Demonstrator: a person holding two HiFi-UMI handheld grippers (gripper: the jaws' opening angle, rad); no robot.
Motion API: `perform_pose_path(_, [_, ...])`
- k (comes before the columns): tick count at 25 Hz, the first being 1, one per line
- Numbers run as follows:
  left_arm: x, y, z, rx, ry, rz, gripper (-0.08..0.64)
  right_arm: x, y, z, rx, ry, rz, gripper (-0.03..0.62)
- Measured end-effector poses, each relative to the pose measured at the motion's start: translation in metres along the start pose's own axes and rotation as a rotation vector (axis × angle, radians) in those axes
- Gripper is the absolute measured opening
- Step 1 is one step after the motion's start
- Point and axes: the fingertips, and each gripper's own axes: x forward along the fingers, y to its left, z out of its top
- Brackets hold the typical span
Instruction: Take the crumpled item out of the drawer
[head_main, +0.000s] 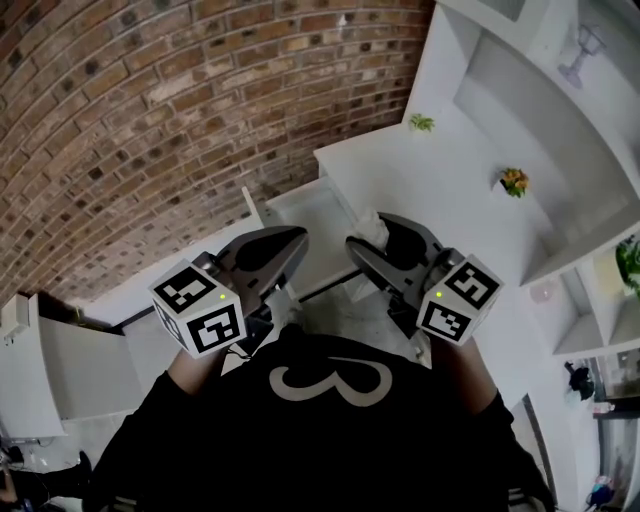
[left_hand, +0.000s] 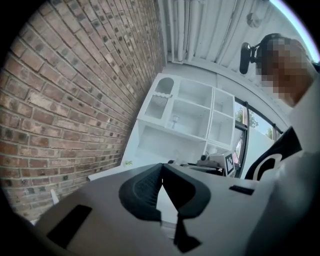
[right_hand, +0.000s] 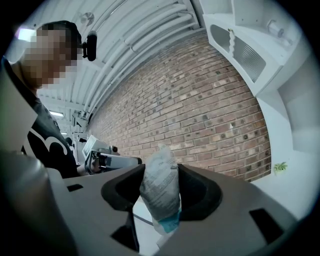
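Left gripper: jaws tip to tip, nothing between; idle beside open drawer.
Right gripper: jaws narrow, clamped on crumpled item, a white printed wrapper. Item held in air, out of drawer, near its right rim.
Step in hand, as judged: carry-off. Hold clamp pressure constant; thin wrapper may slip. Clear drawer front before setting down.
Surroundings: brick wall at left; white counter, with green sprig near back edge and orange plant further right; white shelving beyond.
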Motion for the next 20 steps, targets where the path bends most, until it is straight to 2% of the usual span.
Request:
perform_pose_path(6, [0.0029,-0.0038,0.0027,0.004,-0.017,-0.015,0.003,-0.0032,-0.0024,0.0011,0.011,-0.038,-0.016,0.204])
perform_pose_path(20, [0.0090,0.0009,-0.0035,-0.001,-0.028,-0.020,0.003,-0.0050,-0.0051,-0.0041,-0.027,-0.027,-0.027,0.200])
